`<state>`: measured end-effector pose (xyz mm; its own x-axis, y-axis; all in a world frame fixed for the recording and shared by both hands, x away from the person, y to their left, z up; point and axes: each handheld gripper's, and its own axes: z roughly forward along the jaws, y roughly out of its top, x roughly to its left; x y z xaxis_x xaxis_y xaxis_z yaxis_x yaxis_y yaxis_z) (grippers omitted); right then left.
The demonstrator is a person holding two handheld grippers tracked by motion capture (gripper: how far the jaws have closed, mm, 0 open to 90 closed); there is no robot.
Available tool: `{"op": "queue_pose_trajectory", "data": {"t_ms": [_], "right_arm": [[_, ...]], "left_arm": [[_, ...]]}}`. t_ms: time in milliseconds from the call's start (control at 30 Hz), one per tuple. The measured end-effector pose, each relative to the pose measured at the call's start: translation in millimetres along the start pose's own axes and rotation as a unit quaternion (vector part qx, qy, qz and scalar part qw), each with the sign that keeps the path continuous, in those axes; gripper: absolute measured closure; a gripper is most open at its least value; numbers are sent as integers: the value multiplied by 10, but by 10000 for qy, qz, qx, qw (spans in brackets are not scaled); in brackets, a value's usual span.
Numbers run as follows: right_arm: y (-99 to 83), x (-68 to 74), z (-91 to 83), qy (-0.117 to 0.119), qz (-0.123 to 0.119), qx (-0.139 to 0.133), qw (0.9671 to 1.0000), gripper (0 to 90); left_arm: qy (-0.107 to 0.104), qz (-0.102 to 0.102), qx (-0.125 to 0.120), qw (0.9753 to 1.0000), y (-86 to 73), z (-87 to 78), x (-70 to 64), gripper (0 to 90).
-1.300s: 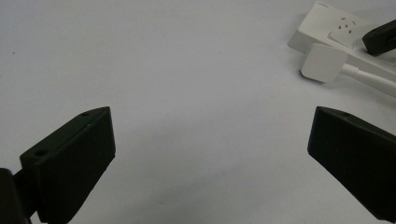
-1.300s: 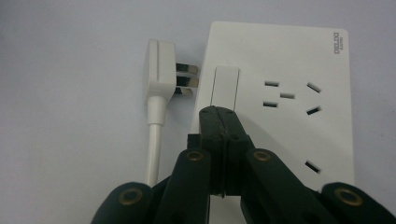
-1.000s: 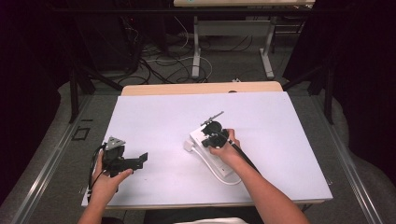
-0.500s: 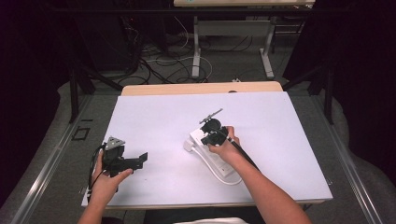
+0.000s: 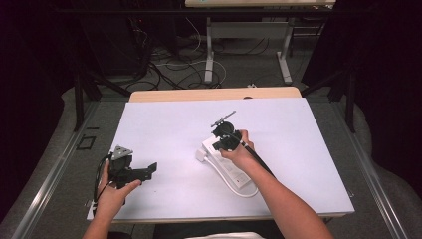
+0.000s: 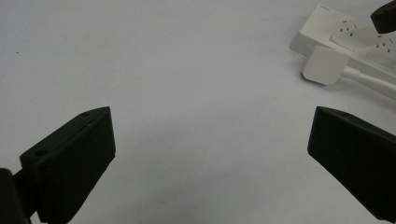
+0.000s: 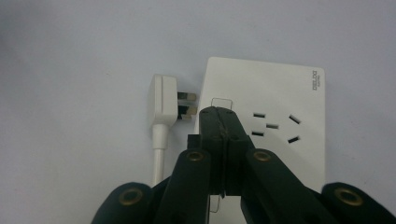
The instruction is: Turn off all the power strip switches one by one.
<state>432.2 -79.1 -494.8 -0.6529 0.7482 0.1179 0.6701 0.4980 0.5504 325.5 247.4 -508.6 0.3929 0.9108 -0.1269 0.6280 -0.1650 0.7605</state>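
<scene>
At frame centre on the white worktop [image 5: 164,124], the right claw [image 7: 223,122] stayed clenched and empty, pressing the white power strip [image 7: 280,93] exactly as a second before, its plug [image 7: 161,100] lying alongside, while the left claw [image 6: 210,158] rested released at lower left.
</scene>
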Motion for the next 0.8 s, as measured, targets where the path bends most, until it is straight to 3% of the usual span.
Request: {"op": "queue_pose_trajectory", "data": {"t_ms": [33,67,100,133,200,233,267,333,367,400,533,567,600,633,667,700,733,767,800], "right_arm": [[-4,-26,30,32,-149,-234,9996,900],[15,-21,12,25,-132,-69,9999,900],[15,-24,37,17,-104,-221,9997,900],[37,-24,13,-30,-136,-10,9999,900],[57,-31,25,-52,-153,-40,9999,900],[74,-14,26,-20,-4,10,10000,900],[67,-32,54,-5,-97,-212,9997,900],[88,-36,68,9,-88,-225,9997,900],[113,-35,25,-69,-88,168,9998,900],[102,-44,81,-13,-71,-197,9998,900],[132,-51,104,-11,1,35,10000,900],[124,-54,141,3,47,-151,9999,900],[129,-64,159,9,19,-161,9999,900],[141,-74,141,-67,-17,69,10000,900],[147,-82,152,-69,-59,93,9999,900],[135,-76,197,-22,57,-142,9999,900],[136,-68,212,-12,122,-131,9998,900],[149,-75,203,-59,70,58,9999,900],[138,-70,244,-2,131,-127,9998,900]], "left_arm": [[-3,3,13,10000,1,0,-1,9],[-5,9,15,10000,1,0,-1,9],[-4,15,1,10000,1,2,-1,8],[8,-3,-20,10000,-1,4,-2,8],[-4,-6,-9,10000,0,2,3,8],[10,-21,-52,10000,-4,8,1,8],[9,-16,-42,10000,-4,7,2,8],[-2,-8,-23,10000,-2,4,2,8],[-5,-6,-2,10000,-1,1,4,8],[0,-16,-36,10000,-4,6,3,8],[-5,-15,-36,10000,-2,0,9,9],[-4,-12,-36,10000,-2,0,9,8],[-6,-13,-38,10000,-1,0,9,8],[-3,-15,-31,10000,0,0,9,8],[-3,-14,-27,10000,0,0,10,9],[-4,-14,-25,10000,0,1,11,8],[-1,-13,-22,10000,0,1,11,8],[1,-3,4,10000,1,-1,13,9],[6,18,12,10000,-2,-2,16,8]]}}
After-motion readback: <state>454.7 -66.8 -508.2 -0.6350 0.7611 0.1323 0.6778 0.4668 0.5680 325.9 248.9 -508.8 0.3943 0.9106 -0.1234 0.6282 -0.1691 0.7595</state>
